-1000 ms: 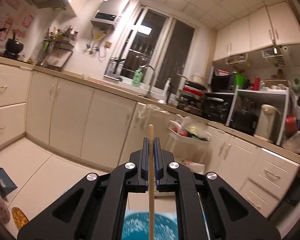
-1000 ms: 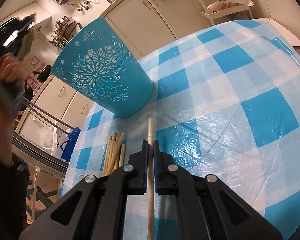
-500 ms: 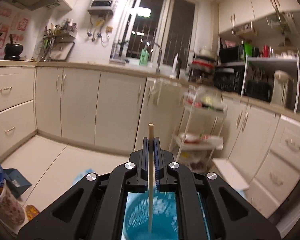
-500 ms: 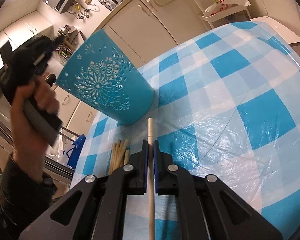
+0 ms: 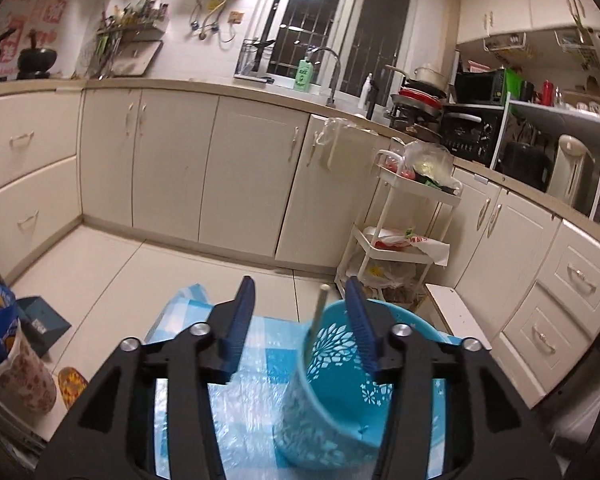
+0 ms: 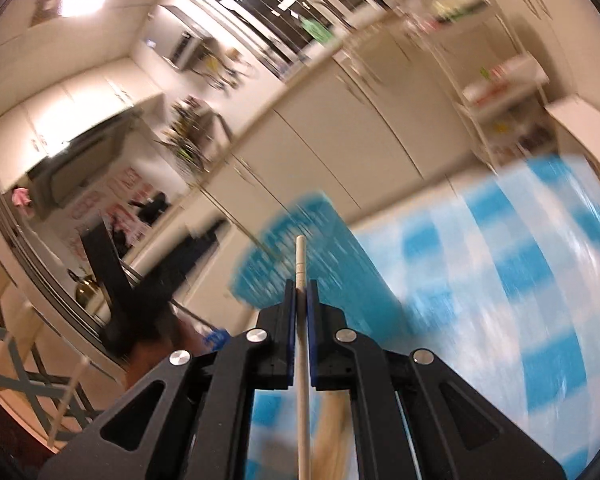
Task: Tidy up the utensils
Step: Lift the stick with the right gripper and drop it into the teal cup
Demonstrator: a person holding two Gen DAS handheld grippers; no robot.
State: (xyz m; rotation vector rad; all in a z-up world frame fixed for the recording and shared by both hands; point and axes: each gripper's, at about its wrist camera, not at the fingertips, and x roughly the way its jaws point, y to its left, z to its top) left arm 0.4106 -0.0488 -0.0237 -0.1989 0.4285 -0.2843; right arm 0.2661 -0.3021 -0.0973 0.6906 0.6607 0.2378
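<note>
- Releasing: my left gripper (image 5: 300,320) stands with its jaws parted over the blue holder (image 5: 340,384); they have just been opening, and the chopstick (image 5: 315,326) between them touches neither pad, its lower end down inside the holder.
- Holder: perforated blue cup, upright on the blue-checked tablecloth (image 5: 244,396).
- Right gripper (image 6: 300,312): clamped on a second chopstick (image 6: 301,280), tip pointing toward the blurred holder (image 6: 300,264).
- Reserve stock: pale sticks (image 6: 332,432), blurred, low behind the right jaws, apparently on the cloth.
- Handling note, left: I judge it best to withdraw straight up, so the pads do not catch the leaning stick.
- Handling note, right: bring the tip over the rim before tilting down; let go only once it is inside.
- Writing: red wall posters (image 5: 40,12) and a green bottle label (image 5: 304,76), neither legible.
</note>
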